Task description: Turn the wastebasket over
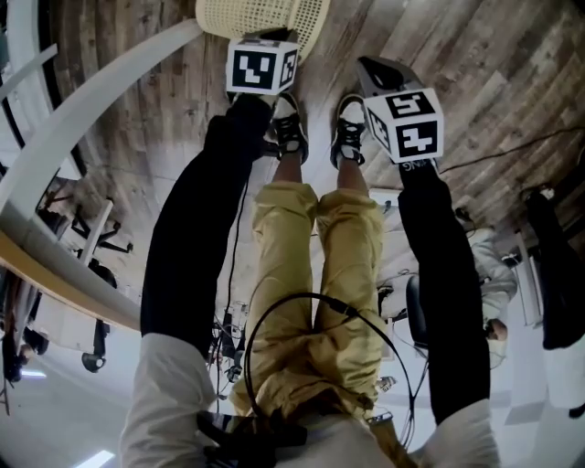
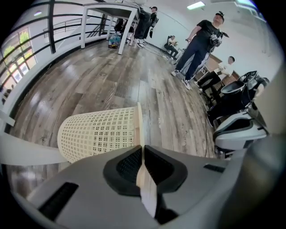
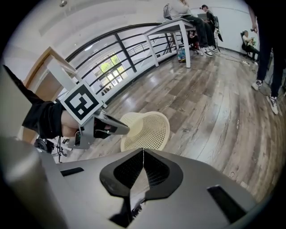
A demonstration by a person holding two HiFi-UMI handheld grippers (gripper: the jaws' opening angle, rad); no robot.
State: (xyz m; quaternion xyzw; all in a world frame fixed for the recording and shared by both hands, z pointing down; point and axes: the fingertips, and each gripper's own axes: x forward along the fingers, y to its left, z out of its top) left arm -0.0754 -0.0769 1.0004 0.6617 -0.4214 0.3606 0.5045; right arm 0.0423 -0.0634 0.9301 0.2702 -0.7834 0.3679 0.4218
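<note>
A cream mesh wastebasket (image 2: 100, 132) lies on its side on the wooden floor. Its rim runs between the pads of my left gripper (image 2: 142, 154), which is shut on it. The right gripper view shows the wastebasket (image 3: 149, 129) with its open mouth toward the left gripper (image 3: 114, 127), whose jaws bite the rim. In the head view the wastebasket (image 1: 265, 14) is at the top edge, just beyond the left gripper (image 1: 262, 50). My right gripper (image 3: 143, 154) is shut with nothing in it and hangs a little to the right of the wastebasket, apart from it, over the right shoe (image 1: 350, 128).
The person's two shoes (image 1: 291, 128) stand just behind the wastebasket. People (image 2: 199, 42) stand and sit at the far side of the room, near a white table (image 2: 107, 13). Black office chairs (image 2: 237, 96) are at the right. A railing (image 3: 129, 62) lines the far edge.
</note>
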